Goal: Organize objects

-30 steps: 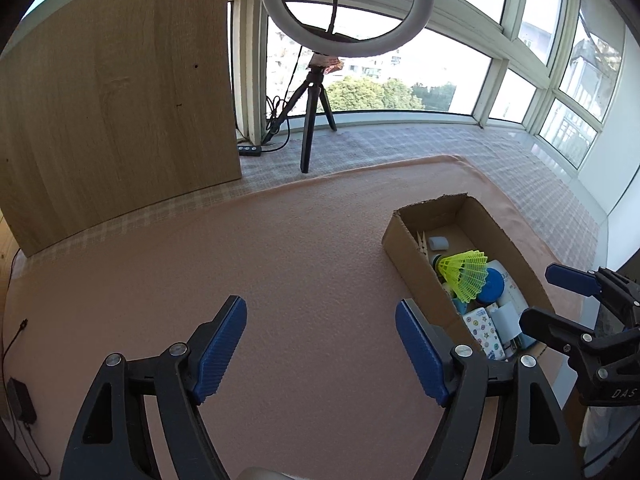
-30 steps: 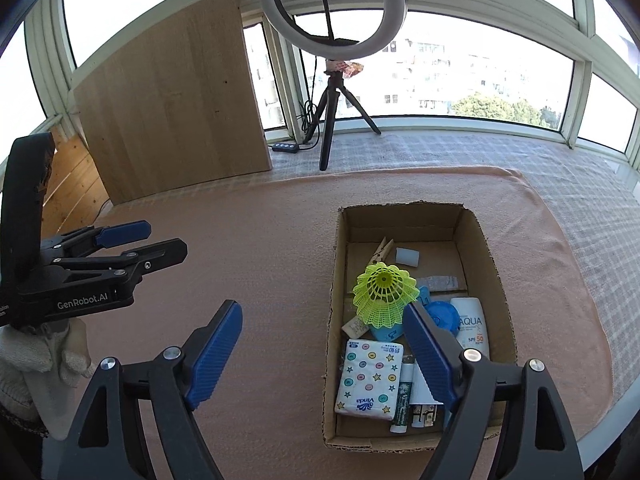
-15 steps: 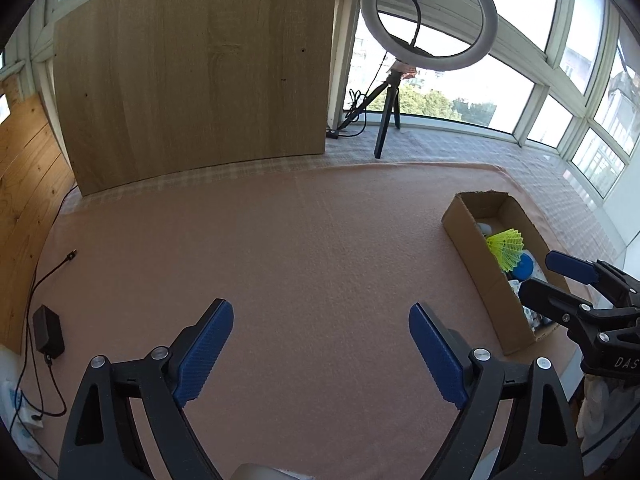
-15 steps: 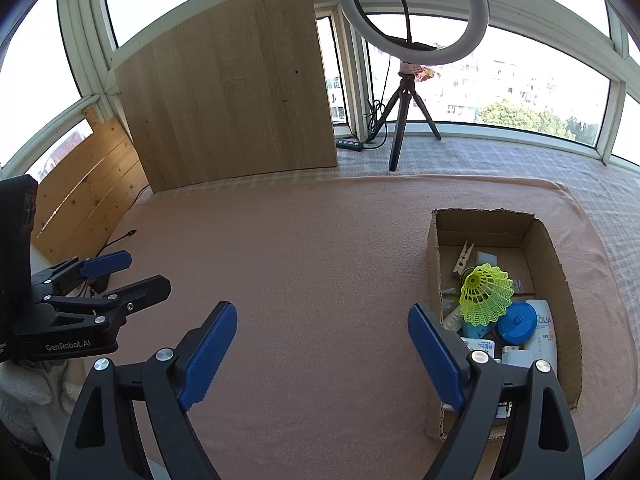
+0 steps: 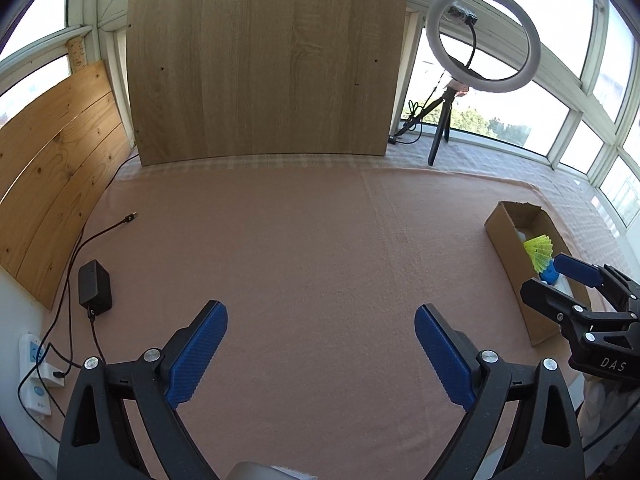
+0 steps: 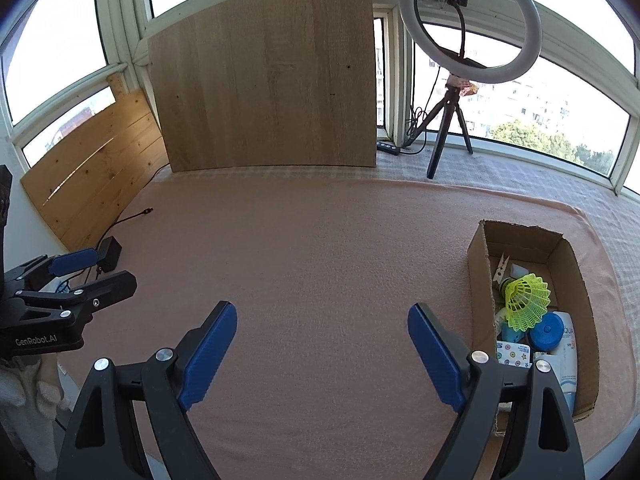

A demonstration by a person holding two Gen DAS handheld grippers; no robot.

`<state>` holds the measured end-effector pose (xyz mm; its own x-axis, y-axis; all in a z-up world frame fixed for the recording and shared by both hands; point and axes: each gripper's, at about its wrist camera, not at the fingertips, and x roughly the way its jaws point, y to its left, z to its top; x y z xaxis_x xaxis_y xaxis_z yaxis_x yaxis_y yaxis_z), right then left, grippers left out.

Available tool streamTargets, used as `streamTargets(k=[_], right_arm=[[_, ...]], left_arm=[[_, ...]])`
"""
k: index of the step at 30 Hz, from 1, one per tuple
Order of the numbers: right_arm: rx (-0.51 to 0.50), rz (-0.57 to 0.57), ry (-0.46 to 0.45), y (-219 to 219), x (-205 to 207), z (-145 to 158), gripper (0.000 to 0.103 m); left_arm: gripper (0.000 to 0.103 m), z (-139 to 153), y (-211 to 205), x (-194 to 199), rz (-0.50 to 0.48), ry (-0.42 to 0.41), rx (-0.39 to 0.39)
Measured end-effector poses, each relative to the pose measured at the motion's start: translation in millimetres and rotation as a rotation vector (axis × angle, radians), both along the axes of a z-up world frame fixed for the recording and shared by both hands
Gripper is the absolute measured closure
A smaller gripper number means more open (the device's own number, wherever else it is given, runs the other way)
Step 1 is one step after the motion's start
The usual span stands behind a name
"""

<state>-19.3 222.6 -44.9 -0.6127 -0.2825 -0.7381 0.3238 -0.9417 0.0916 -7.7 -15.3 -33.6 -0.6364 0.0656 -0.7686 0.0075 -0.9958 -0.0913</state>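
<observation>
A cardboard box [image 6: 480, 280] stands at the right of the pink cloth; it also shows in the left wrist view [image 5: 508, 248]. Inside lie a yellow shuttlecock [image 6: 524, 300], a blue round lid [image 6: 546, 330], a white sunscreen tube [image 6: 568, 360], a star-patterned tissue pack [image 6: 514, 352] and a wooden clothespin [image 6: 500, 268]. My right gripper [image 6: 322, 350] is open and empty, left of the box. My left gripper [image 5: 320, 354] is open and empty over bare cloth. Each gripper shows in the other's view, the right one [image 5: 560, 284] and the left one [image 6: 92, 268].
A ring light on a tripod [image 6: 468, 32] stands at the back right. A wooden board [image 6: 264, 76] leans against the windows. A black adapter [image 5: 94, 288] with cable and a white power strip [image 5: 34, 372] lie at the left edge.
Both grippers have pulled back and turned left, away from the box. The box now sits farther to the right in both views. Both stay open and empty.
</observation>
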Motion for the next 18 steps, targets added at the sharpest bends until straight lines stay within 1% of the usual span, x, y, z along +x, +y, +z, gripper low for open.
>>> streamTargets(k=[10,18], right_arm=[[0.002,0.007,0.011,-17,5,2,0.018],[-0.001,0.011,0.007,-23,9,2,0.018]], left_arm=[[0.006,1,-11,12,0.018,0.001,-0.001],[0.006,0,-14,8,0.024,-0.004,0.007]])
